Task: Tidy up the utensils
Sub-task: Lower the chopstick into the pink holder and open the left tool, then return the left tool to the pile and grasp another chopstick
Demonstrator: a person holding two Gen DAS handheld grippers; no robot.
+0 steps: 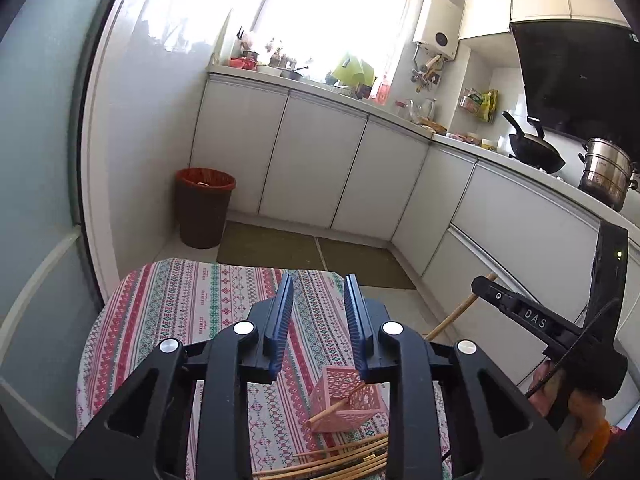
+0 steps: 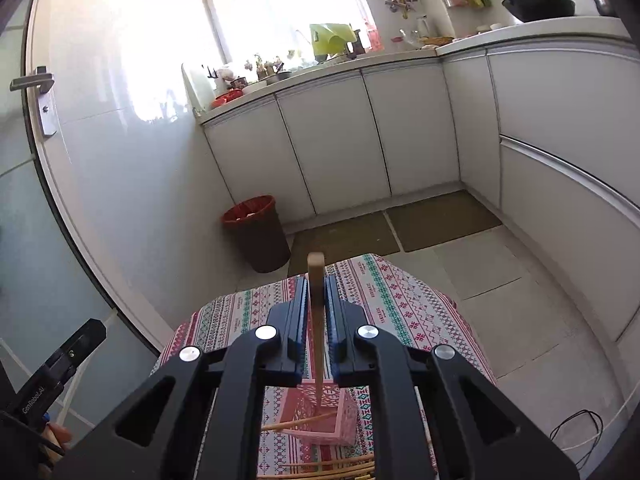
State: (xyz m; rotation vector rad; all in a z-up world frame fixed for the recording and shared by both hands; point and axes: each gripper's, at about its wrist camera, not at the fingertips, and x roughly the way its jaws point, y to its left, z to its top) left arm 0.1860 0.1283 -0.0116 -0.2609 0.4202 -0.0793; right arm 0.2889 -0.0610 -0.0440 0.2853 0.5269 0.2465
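Note:
A pink lattice holder (image 1: 347,402) stands on the table with the striped patterned cloth (image 1: 192,304), with one wooden chopstick (image 1: 334,408) leaning out of it. Several loose chopsticks (image 1: 344,460) lie near the table's front edge. My left gripper (image 1: 318,308) is open and empty above the table. My right gripper (image 2: 317,300) is shut on a wooden chopstick (image 2: 317,320) held upright over the holder (image 2: 324,414); its lower end points down into the holder. The right gripper and its chopstick (image 1: 460,312) also show at the right of the left wrist view.
A brown bin with a red liner (image 1: 204,206) stands on the floor beyond the table. White cabinets (image 1: 320,168) and a cluttered counter run along the far and right walls, with a wok (image 1: 536,148) and steel pot (image 1: 606,172). A door with a metal handle (image 2: 34,82) is at left.

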